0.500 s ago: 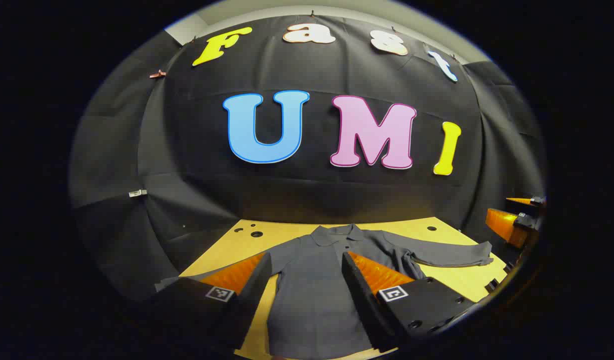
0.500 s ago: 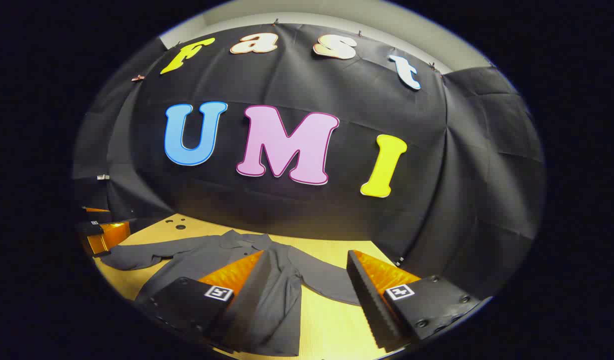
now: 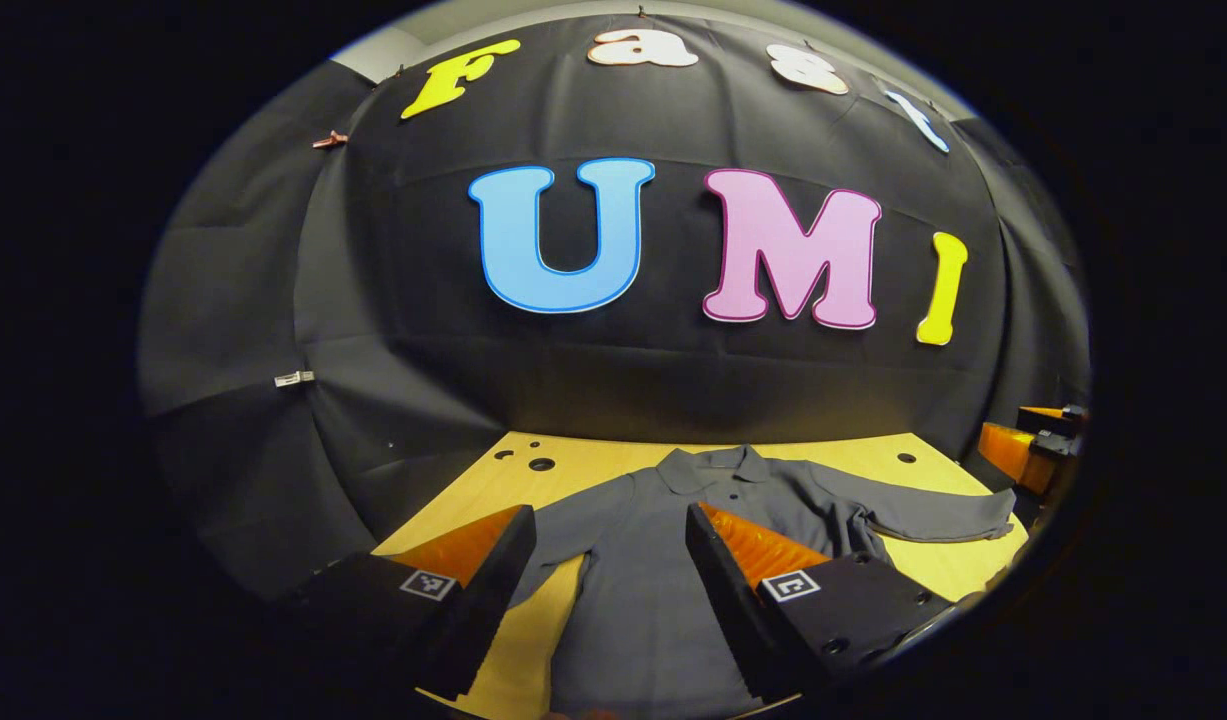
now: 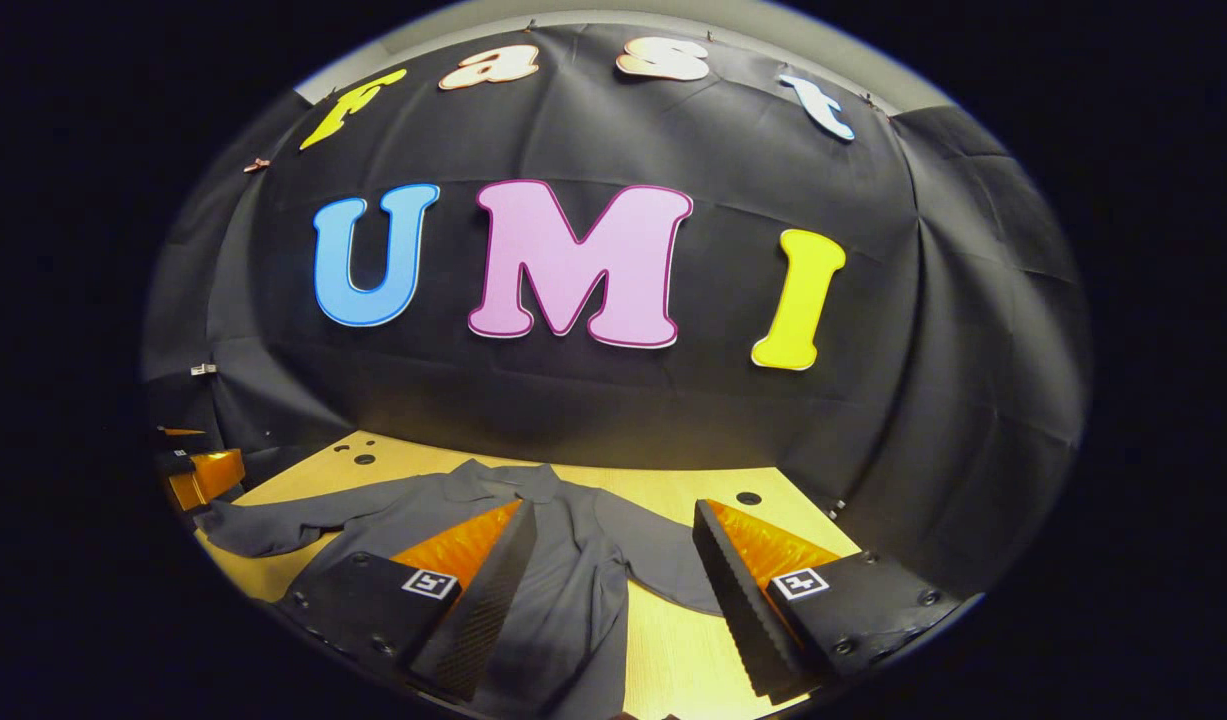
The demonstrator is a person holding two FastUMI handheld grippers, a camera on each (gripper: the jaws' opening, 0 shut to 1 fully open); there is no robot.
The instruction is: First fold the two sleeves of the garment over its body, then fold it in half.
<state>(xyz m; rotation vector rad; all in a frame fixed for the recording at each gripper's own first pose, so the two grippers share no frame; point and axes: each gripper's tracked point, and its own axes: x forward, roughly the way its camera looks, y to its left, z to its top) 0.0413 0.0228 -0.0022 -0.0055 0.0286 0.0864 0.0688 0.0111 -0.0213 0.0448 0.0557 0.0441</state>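
Black cloth booth wall behind, pale wooden table (image 3: 613, 462) in front with a few round holes near its far edge. Spread flat on it, front up: a grey long-sleeved collared shirt (image 3: 663, 600), collar (image 3: 718, 464) toward 12 o'clock, hem toward 6. Laid out this way presumably so both sleeves are free to be folded inward; neither folded yet.

In the left gripper view, one sleeve (image 3: 933, 515) out toward 3 o'clock, slightly rumpled at the shoulder; the other running toward 8 o'clock behind the left tool (image 3: 610, 590). Left tool wide open, holding nothing, poised above the shirt body.

In the right gripper view, right tool (image 4: 613, 590) likewise spread wide and empty, raised over the near sleeve (image 4: 663, 565), which passes between its fingers toward 4 o'clock. Far sleeve (image 4: 263, 525) stretching to 9 o'clock, the other tool just beyond its cuff at the table edge.

Likely stage: the very start, each tool lined up for its own sleeve. Thin, limp fabric, so a low pinch at the cuff probably needed.
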